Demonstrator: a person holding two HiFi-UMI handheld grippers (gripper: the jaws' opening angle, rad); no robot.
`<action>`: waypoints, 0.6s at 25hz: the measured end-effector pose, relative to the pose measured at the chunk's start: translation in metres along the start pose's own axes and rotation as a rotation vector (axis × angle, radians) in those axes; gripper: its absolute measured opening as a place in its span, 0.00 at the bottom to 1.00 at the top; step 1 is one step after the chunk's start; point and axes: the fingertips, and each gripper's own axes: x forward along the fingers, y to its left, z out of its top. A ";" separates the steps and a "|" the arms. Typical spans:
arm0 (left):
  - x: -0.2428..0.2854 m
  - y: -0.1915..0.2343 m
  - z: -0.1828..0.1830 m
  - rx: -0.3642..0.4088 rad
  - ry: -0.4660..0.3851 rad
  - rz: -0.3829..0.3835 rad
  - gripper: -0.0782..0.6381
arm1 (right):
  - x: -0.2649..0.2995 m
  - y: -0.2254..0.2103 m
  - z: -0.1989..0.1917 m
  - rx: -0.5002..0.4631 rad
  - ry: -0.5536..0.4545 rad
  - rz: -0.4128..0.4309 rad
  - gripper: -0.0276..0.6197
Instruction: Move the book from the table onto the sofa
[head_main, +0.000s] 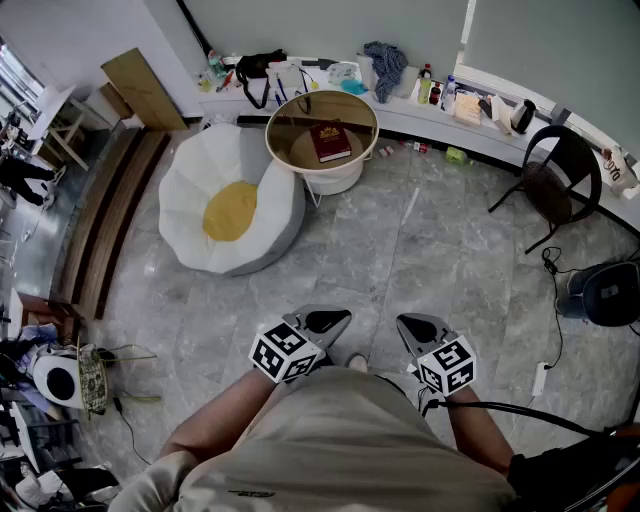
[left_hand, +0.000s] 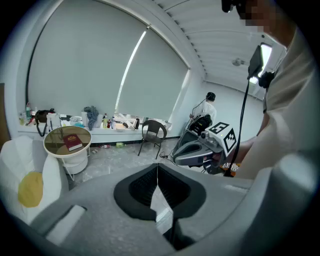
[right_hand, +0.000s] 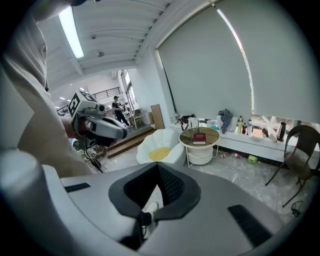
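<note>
A dark red book (head_main: 330, 140) lies flat on a round glass-topped table (head_main: 284, 118) across the room; it also shows as the book (left_hand: 73, 142) and the book (right_hand: 199, 138) in the two gripper views. Left of the table sits the white flower-shaped sofa (head_main: 200, 190) with a yellow centre. My left gripper (head_main: 333, 321) and right gripper (head_main: 412, 327) are held close to my body, far from the table, both shut with nothing between the jaws.
A black chair (head_main: 550, 180) stands at the right, a dark fan-like unit (head_main: 605, 293) beyond it with cables on the floor. A cluttered low ledge (head_main: 400, 112) runs behind the table. Wooden steps (head_main: 110, 220) lie left of the sofa. Grey tiled floor stretches between me and the table.
</note>
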 end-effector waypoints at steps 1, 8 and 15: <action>-0.002 0.005 0.000 -0.007 -0.002 0.013 0.12 | 0.001 -0.002 0.000 0.002 -0.002 0.000 0.06; -0.009 0.039 -0.002 0.027 0.017 0.080 0.12 | 0.028 -0.012 0.004 -0.021 0.003 0.003 0.06; -0.012 0.110 0.012 -0.072 -0.044 0.055 0.12 | 0.084 -0.032 0.022 0.023 0.042 -0.026 0.06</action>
